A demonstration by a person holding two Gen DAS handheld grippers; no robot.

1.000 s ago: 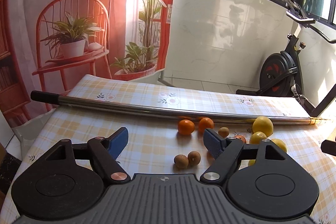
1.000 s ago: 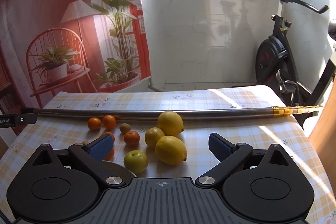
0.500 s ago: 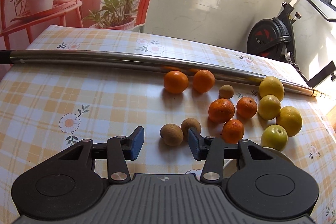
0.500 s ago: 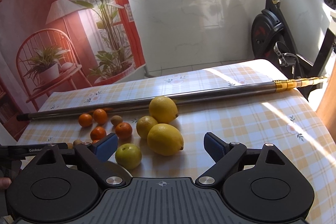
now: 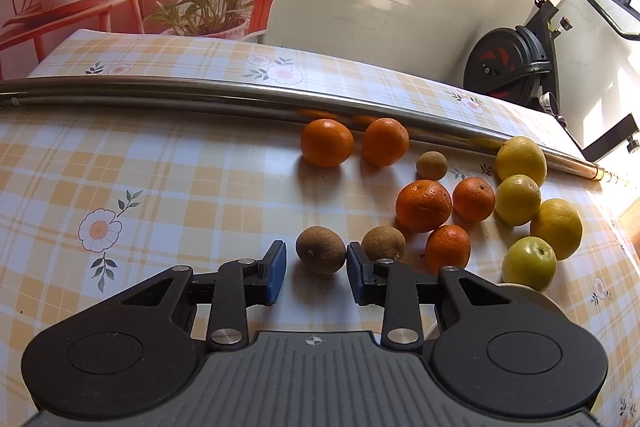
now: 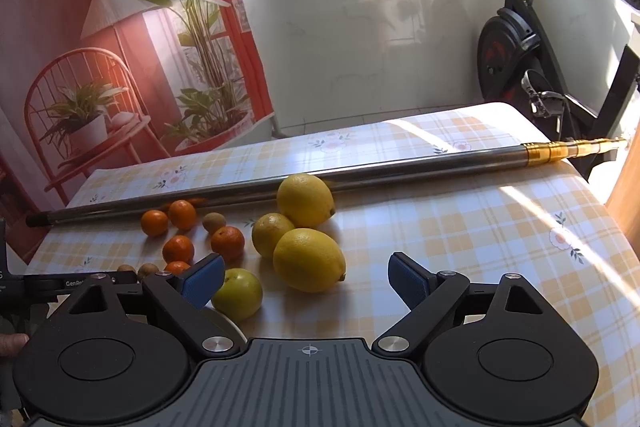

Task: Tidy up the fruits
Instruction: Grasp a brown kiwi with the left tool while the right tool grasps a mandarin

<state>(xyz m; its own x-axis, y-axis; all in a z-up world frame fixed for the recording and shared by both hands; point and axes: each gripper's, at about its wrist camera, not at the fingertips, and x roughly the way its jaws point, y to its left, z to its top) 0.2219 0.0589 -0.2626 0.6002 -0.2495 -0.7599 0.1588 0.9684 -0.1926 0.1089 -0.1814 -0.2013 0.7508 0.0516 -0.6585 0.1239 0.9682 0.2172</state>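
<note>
In the left wrist view a brown kiwi [image 5: 320,249] lies on the checked tablecloth between the blue pads of my left gripper [image 5: 316,273], which is open and flanks it without touching. A second kiwi [image 5: 383,243] sits just right of the right pad. Several oranges [image 5: 423,205], a small kiwi [image 5: 431,165], lemons [image 5: 521,160] and a green apple [image 5: 529,263] lie to the right. In the right wrist view my right gripper [image 6: 306,281] stands open, with a large lemon [image 6: 309,259] just beyond its fingertips and the green apple [image 6: 237,293] beside its left pad.
A long metal pole [image 5: 240,99] lies across the table behind the fruit, its gold end [image 6: 568,149] at the right edge. A white plate rim [image 5: 528,297] shows under the apple. An exercise bike [image 6: 520,39] stands beyond the table. The left gripper's body [image 6: 60,283] shows at the left.
My left gripper has come down and forward to the table and narrowed around the nearest kiwi. The right gripper has dipped slightly toward the lemons and stays open.
</note>
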